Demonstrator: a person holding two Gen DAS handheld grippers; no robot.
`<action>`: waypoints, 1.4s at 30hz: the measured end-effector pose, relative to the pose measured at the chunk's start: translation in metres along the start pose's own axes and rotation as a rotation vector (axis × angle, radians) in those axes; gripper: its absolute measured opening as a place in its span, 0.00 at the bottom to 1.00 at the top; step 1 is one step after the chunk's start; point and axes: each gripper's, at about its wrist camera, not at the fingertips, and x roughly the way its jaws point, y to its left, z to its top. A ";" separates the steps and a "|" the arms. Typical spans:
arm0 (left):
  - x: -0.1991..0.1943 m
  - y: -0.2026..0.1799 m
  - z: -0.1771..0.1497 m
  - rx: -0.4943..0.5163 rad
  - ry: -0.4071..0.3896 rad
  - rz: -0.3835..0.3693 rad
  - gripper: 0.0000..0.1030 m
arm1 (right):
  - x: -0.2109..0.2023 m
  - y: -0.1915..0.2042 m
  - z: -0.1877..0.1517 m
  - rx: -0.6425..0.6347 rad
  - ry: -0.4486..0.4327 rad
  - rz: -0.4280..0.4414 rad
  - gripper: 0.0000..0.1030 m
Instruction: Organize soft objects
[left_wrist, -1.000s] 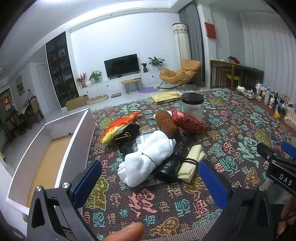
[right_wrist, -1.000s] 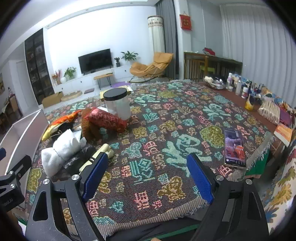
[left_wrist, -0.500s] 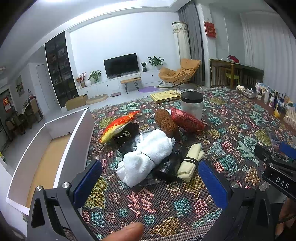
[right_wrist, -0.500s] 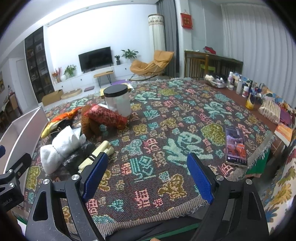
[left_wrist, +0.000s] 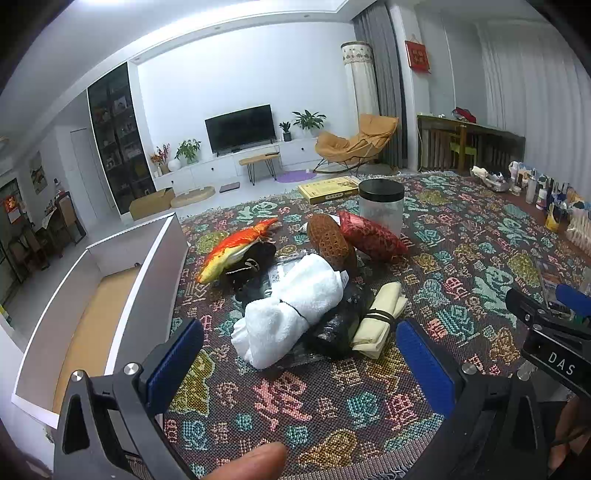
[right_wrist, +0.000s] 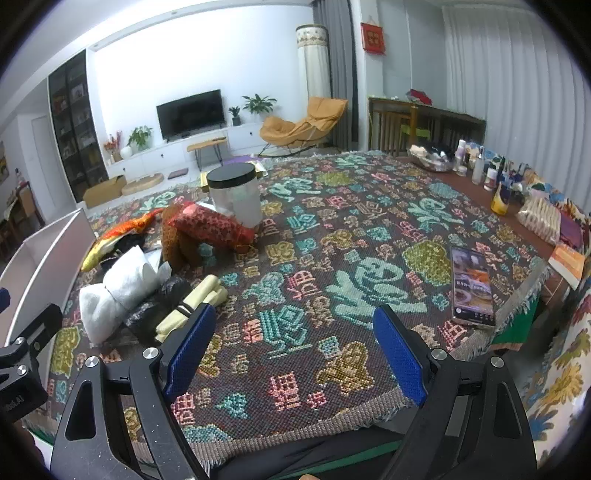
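Observation:
A pile of soft things lies on the patterned tablecloth (left_wrist: 332, 406): a rolled white towel (left_wrist: 291, 306), a cream cloth roll (left_wrist: 380, 321), a black bag (left_wrist: 340, 325), an orange-yellow fish toy (left_wrist: 236, 247), a brown plush (left_wrist: 328, 240) and a red pouch (left_wrist: 369, 236). My left gripper (left_wrist: 299, 358) is open and empty, just short of the towel. My right gripper (right_wrist: 291, 350) is open and empty over bare cloth, to the right of the pile; the towel (right_wrist: 118, 291) and cream roll (right_wrist: 192, 306) show at its left.
A white open box (left_wrist: 110, 288) stands at the table's left edge. A jar with a black lid (left_wrist: 380, 206) stands behind the pile. A phone (right_wrist: 472, 284) lies at the right. Bottles and packets (right_wrist: 498, 184) line the far right edge.
Both grippers have drifted slightly toward the pile. Both stay open and nothing on the table has moved.

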 end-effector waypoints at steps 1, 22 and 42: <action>0.001 0.000 0.000 0.001 0.002 0.000 1.00 | 0.000 0.000 0.000 -0.001 0.001 0.000 0.86; 0.016 0.004 -0.008 -0.010 0.049 0.001 1.00 | 0.011 0.003 -0.004 -0.007 0.038 0.004 0.86; 0.042 0.006 -0.023 -0.025 0.145 -0.009 1.00 | 0.020 0.002 -0.010 0.000 0.071 0.014 0.86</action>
